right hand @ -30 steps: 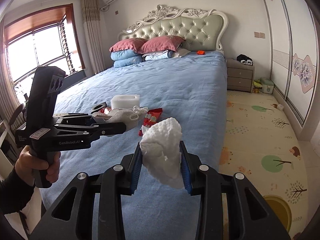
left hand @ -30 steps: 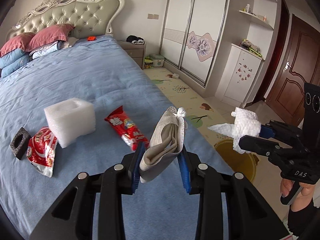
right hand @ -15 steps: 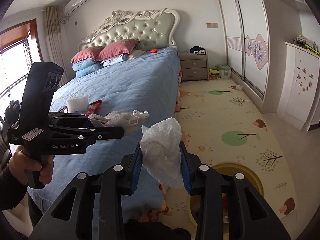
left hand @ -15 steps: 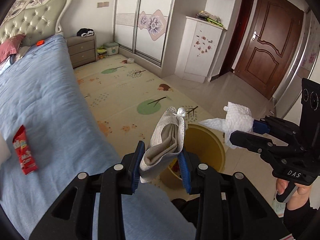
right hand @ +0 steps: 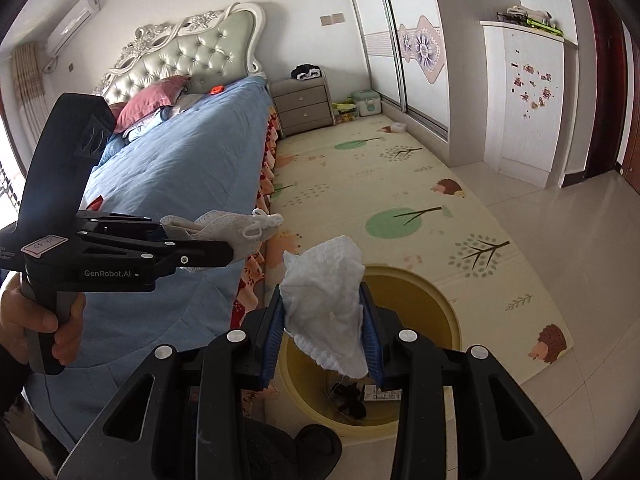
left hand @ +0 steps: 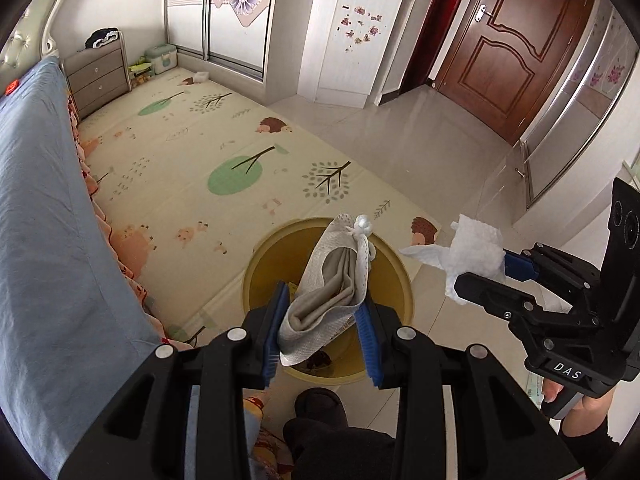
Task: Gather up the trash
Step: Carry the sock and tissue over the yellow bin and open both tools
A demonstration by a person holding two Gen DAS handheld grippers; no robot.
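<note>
Now, in the left wrist view, the scene ahead has swung from the blue bed [left hand: 44,216], where the wrappers and foam block lay a second ago, round to the floor, and the yellow bin [left hand: 394,276] sits directly beneath the left tool [left hand: 322,322], which is clamped on a grey-and-white mesh shoe [left hand: 336,280]; the shoe hangs over the bin's mouth, so I judge the carry is done and letting go is what remains. To the side the right tool [left hand: 490,270] pinches a crumpled white tissue [left hand: 476,248], near the bin's rim and seemingly just outside it. A dark slipper [left hand: 318,402] on the person's foot stands just beside the bin's near edge. In the right wrist view the outlook has likewise turned from the bed toward the play mat [right hand: 400,184], and the tissue, gripped between the blue pads, now hangs over the near part of the bin, where dark scraps and a wrapper already lie at the bottom. The left tool with its shoe is held out beside the bed's edge, near the right one, so the two could brush. Nothing covers the bin's opening, and the nightstand [right hand: 306,108] and wardrobe [right hand: 412,40] stand well apart
</note>
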